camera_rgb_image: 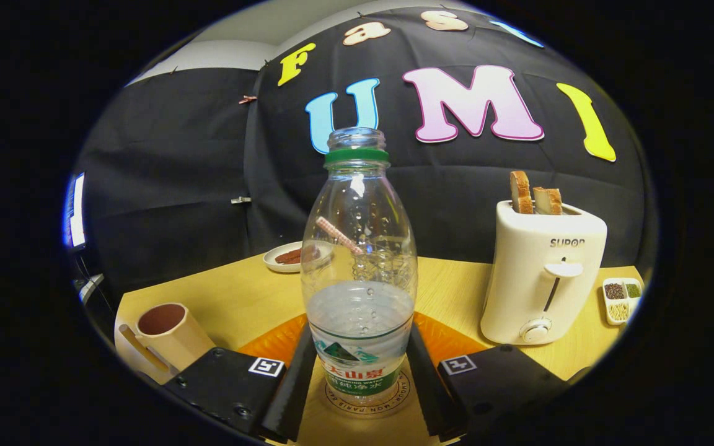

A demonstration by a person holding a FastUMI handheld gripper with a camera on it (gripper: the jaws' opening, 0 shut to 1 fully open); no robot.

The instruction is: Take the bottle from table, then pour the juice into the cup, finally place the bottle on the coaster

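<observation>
Nearest to us, the gripper (360, 378) has its two fingers set on either side of the bottle (360, 266), each touching or all but touching its lower, labelled part. We cannot tell whether they are pressing on it or merely flanking it.

The bottle stands upright between the fingers, uncapped, with a green ring at its neck and clear liquid filling roughly its lower third. Its base sits on a round coaster (366, 406) with printed lettering round its rim. Under and behind the coaster lies an orange mat (276, 341) on the yellow wooden table (239, 297).

Off to the left of the fingers, near the table's left edge, we note a beige cup (168, 331) with a handle, its inside dark.

Beyond the fingers on the right stands a cream toaster (543, 272) with two slices of bread (533, 195) upright in its slots. Just beside it, by the table's right edge, is a small divided dish (621, 299) of seeds.

Toward the far edge, behind the bottle, sits a white plate (286, 257) with something brown on it.
</observation>
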